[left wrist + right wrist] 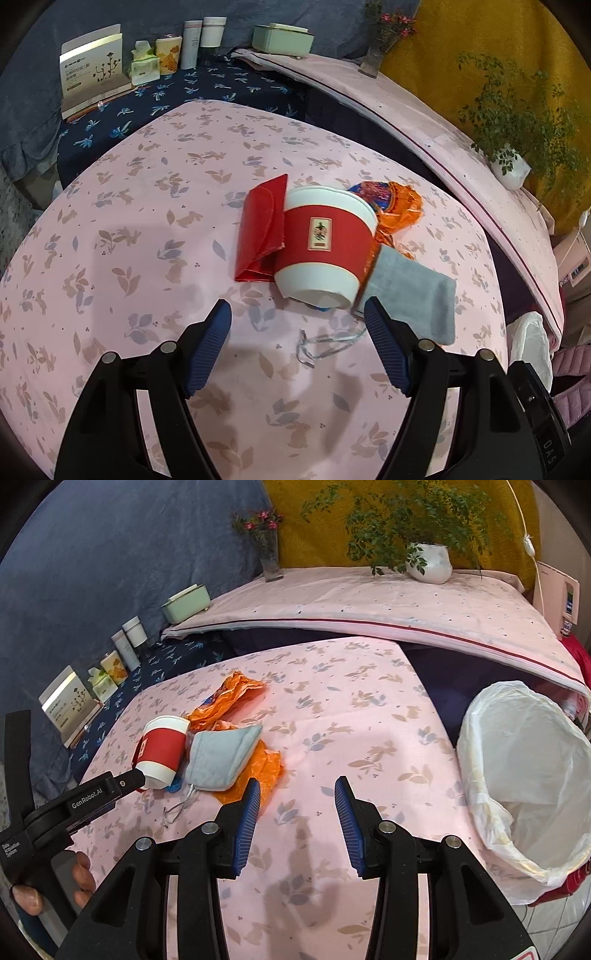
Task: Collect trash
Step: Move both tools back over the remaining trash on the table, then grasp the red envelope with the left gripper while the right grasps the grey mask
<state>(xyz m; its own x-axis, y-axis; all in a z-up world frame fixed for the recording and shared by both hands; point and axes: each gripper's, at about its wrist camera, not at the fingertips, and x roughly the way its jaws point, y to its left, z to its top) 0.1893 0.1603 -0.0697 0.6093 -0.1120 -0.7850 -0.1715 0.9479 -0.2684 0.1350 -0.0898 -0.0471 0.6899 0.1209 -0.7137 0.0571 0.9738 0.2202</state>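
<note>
Before you, pink rabbit-print worktop (332, 709), blue drape (110, 572) at ten o'clock, mustard wall (317, 524) at twelve, potted fern (430, 563) at one.

A red-and-white paper cup (325, 247) lay on its side on the pink cloth, its base toward the left wrist camera. A red folded pouch (260, 229) lay touching its left side. Behind and beneath the cup lay a crumpled orange wrapper (400, 206), and a grey drawstring pouch (410, 299) rested against the cup's right, its cord trailing loose. A white-lined trash bin (524, 775) stood open beside the table edge.
</note>
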